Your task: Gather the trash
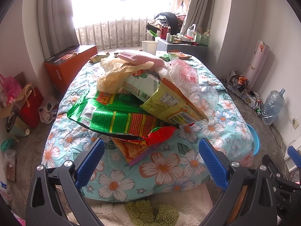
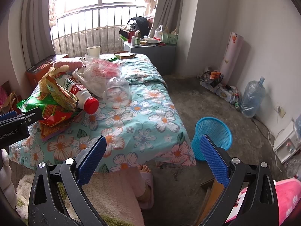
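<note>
Floral quilt point(image 1: 169, 169), crinkled foil wrappers point(image 1: 116, 116), mesh bin point(image 2: 213, 135)

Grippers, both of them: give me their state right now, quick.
Left gripper: open, holding nothing, aimed at the pile of wrappers on the bed.
Right gripper: open, holding nothing, the blue basket beyond it.

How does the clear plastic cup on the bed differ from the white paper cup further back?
The clear plastic cup is see-through and lies tipped over beside the trash pile; the white paper cup is opaque and stands upright, mouth up. The clear cup sits mid-bed next to the red-capped bottle; the paper cup stands apart at the far end, near the railing. Both are on the floral quilt, untouched by either gripper.
</note>
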`<control>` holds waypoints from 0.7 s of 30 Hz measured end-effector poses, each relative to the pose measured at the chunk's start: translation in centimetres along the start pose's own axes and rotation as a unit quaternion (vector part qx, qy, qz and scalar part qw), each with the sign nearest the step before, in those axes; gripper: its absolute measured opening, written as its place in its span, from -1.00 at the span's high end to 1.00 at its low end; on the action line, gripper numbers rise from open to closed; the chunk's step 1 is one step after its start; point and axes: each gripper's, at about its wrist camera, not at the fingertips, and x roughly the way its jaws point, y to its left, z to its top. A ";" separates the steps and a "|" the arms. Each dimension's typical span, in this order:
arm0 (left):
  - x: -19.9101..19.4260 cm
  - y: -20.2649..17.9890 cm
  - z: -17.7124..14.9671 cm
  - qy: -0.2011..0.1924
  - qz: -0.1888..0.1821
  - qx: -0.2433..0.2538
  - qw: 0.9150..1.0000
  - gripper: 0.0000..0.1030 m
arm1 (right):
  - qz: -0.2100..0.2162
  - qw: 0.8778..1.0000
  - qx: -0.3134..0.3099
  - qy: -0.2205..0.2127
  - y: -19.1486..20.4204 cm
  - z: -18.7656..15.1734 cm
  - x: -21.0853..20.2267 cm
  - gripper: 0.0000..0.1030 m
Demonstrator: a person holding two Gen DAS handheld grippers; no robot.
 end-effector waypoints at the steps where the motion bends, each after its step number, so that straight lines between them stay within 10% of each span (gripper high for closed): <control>1: 0.0 0.0 0.0 0.000 0.000 0.000 1.000 -0.89 | 0.000 1.000 0.000 0.000 0.0 0.0 0.0 -0.85; 21: 0.3 0.4 -0.4 0.005 0.002 0.002 1.000 -0.89 | 0.001 1.000 0.002 0.000 0.0 -0.2 0.5 -0.84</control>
